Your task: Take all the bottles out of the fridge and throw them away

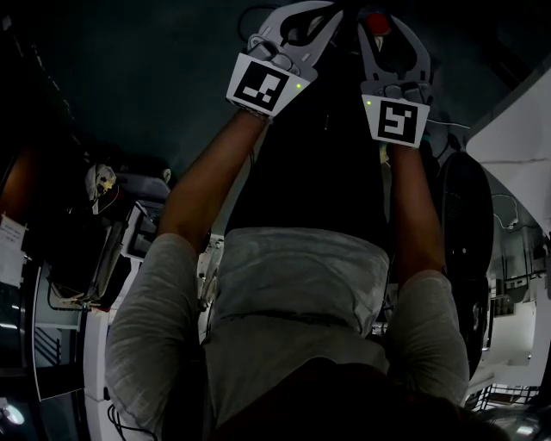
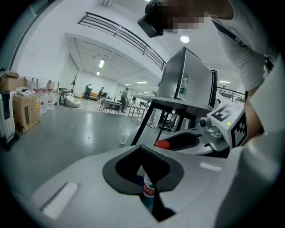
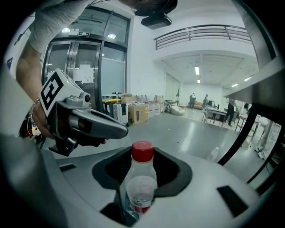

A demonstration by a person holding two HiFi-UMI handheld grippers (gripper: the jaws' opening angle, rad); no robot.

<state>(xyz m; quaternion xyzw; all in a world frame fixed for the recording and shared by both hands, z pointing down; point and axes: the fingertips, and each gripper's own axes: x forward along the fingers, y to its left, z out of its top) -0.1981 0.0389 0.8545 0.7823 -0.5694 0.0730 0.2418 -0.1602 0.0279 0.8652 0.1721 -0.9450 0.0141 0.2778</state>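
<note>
My right gripper (image 3: 139, 196) is shut on a clear bottle (image 3: 140, 187) with a red cap (image 3: 142, 150), held upright between the jaws. In the head view that gripper (image 1: 379, 26) is at the top, with the red cap showing. My left gripper (image 2: 149, 191) is closed on a second clear bottle (image 2: 148, 188) with a red and white label; only a strip of it shows in the slit between the jaws. Both grippers are side by side in front of the person. The fridge (image 2: 185, 82) stands on a black frame to the right, with a bottle (image 2: 183, 87) inside.
A loose bottle (image 2: 124, 137) lies on the grey floor near the black frame's leg (image 2: 144, 122). Cardboard boxes (image 2: 24, 111) and water jugs stand at the left wall. Tables and people are far off in the hall. Glass doors (image 3: 84, 75) are behind the left gripper.
</note>
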